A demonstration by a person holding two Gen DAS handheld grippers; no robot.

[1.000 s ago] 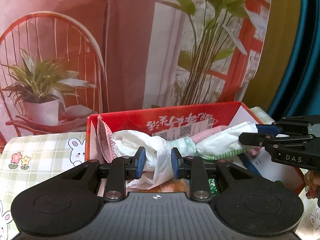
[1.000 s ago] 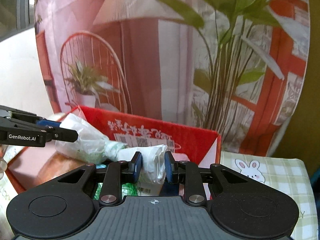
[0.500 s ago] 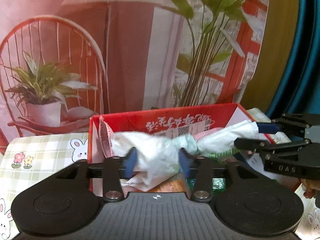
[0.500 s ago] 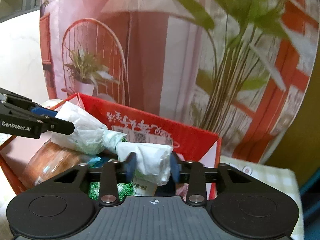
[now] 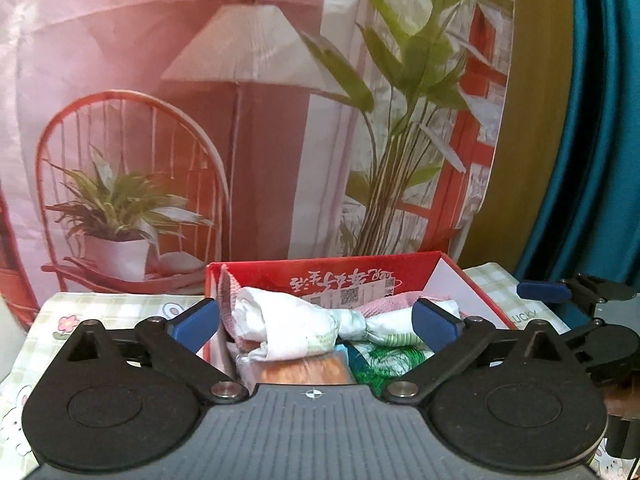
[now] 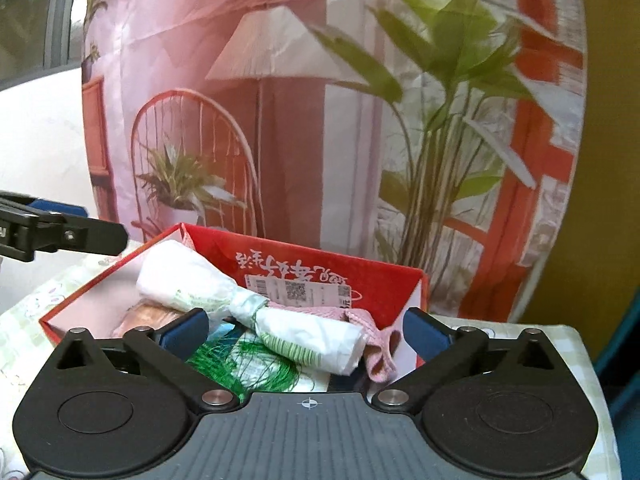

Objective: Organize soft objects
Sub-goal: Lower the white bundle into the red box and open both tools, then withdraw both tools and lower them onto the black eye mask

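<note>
Twisted white bag [image 5: 304,322] free between wide-spread fingers [image 5: 194,320]

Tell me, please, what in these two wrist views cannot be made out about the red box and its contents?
- Left wrist view: the red box has its near wall hidden by the left gripper.
- Right wrist view: the orange-brown packet is mostly covered by the knotted white bag.
- Both views: the box's printed label is too small to read.
</note>
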